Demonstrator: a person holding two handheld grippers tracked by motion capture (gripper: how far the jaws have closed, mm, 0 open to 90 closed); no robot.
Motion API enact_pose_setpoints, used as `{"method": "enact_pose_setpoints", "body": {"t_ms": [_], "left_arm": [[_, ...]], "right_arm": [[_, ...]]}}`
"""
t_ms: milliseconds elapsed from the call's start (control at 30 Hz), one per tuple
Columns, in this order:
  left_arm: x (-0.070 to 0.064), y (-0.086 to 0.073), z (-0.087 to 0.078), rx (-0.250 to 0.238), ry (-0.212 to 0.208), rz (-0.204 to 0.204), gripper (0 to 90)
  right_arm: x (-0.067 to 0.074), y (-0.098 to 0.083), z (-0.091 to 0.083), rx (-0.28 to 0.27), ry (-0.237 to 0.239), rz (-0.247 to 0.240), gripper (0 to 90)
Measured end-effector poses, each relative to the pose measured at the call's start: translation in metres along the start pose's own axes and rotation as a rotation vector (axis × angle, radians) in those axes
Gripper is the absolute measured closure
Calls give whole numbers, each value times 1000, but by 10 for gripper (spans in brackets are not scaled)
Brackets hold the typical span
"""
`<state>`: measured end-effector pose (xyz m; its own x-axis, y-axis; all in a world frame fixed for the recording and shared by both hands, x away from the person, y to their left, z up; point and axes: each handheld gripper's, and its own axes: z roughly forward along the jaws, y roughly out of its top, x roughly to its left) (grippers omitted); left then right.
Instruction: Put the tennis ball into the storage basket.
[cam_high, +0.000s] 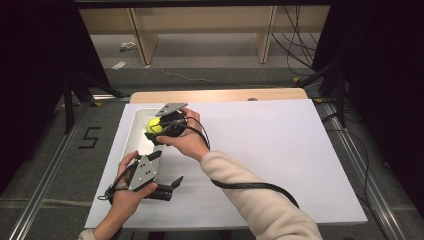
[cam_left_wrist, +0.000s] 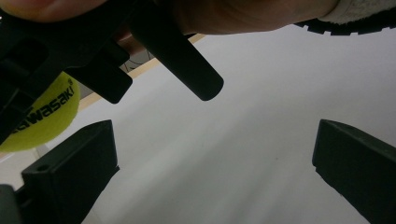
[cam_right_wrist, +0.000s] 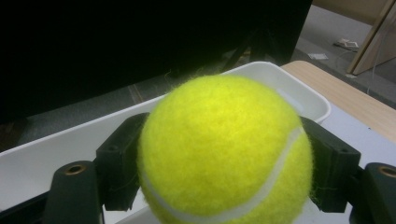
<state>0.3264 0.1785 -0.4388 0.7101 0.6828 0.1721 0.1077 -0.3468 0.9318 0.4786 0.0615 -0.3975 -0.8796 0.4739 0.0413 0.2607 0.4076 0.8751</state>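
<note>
A yellow tennis ball (cam_high: 154, 125) (cam_right_wrist: 224, 149) is held between the jaws of my right gripper (cam_high: 160, 131), which is shut on it. The ball hangs over the white tray (cam_high: 134, 131) at the left of the table; the tray's rim (cam_right_wrist: 299, 88) shows behind the ball in the right gripper view. My left gripper (cam_high: 167, 169) (cam_left_wrist: 215, 158) is nearer the front edge, just right of the tray. Its jaws are wide open with nothing between them. From the left gripper view the ball (cam_left_wrist: 44, 119) appears at upper left, with black lettering on it.
A white board (cam_high: 280, 150) covers the table, with a strip of wooden tabletop (cam_high: 220, 95) showing at the far edge. The right forearm in a cream sleeve (cam_high: 260, 205) crosses the front of the board, trailing a black cable (cam_high: 250, 186). Dark stands and cables surround the table.
</note>
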Motion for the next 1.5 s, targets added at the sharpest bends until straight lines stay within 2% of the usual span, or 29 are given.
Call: {"method": "enact_pose_setpoints", "body": {"t_ms": [533, 1500], "left_arm": [[0, 0, 0, -2, 1, 0, 0], [0, 0, 0, -4, 0, 0, 0]], "right_arm": [[4, 8, 9, 2, 16, -8, 266], [2, 18, 25, 16, 32, -8, 266]]}}
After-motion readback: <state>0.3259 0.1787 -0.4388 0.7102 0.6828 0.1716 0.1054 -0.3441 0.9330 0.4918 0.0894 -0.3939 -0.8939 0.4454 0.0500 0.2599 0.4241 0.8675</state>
